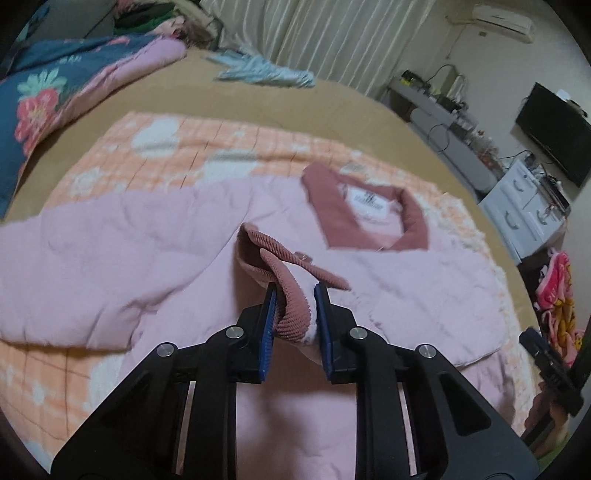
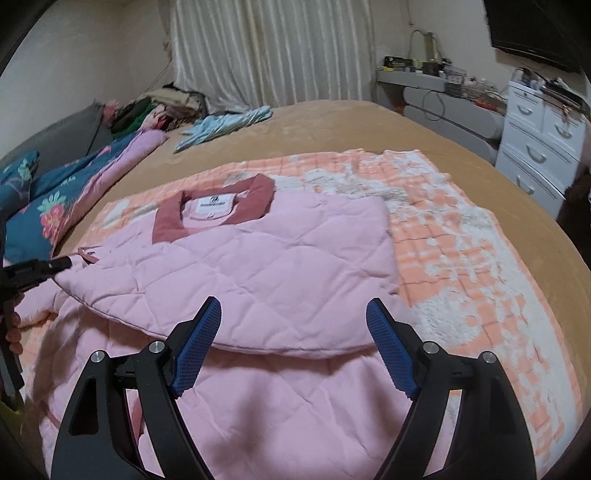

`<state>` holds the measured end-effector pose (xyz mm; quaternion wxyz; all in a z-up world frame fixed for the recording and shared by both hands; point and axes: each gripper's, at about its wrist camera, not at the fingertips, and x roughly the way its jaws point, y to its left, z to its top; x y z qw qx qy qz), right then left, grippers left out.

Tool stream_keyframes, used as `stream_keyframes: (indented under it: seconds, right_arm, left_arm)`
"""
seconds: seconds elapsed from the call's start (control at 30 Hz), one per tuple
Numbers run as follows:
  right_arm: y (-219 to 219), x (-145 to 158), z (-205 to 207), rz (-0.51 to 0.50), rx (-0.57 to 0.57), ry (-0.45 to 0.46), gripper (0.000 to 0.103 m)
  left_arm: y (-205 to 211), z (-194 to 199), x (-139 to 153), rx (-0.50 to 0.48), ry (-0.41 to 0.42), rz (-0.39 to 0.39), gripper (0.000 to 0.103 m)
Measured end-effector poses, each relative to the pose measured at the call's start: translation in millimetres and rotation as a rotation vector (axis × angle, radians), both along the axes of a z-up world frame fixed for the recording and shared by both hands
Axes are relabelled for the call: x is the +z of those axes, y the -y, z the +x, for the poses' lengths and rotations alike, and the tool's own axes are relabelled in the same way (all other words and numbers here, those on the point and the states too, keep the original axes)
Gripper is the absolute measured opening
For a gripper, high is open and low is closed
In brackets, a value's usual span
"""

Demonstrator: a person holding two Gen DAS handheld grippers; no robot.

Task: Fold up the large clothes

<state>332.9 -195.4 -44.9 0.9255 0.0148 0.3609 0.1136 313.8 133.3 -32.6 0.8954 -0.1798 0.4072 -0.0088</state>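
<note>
Right wrist: blue garment lies beyond pink jacket.

Left gripper, right gripper: black linkage arms, silver pivot screws, blue ribbed pads.

This was a home bedroom: a wide bed with a tan cover filled the middle, pleated curtains hung at the top, white drawers stood at right, and an air conditioner sat upper right.
</note>
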Motion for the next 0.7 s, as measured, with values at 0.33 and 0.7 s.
stream_keyframes:
  seconds: [0.33, 0.7]
  right_arm:
    - [-17.5, -32.0, 38.6, -0.005, 0.024, -0.154, 0.080]
    - [-0.8, -75.5, 47.9, 0.008, -0.041, -0.233, 0.080]
  left_arm:
    - [-3.5, -7.9, -44.1, -0.001, -0.100, 0.002, 0.013]
    - [-3.1, -5.6, -55.7, -0.004, -0.135, -0.009, 0.017]
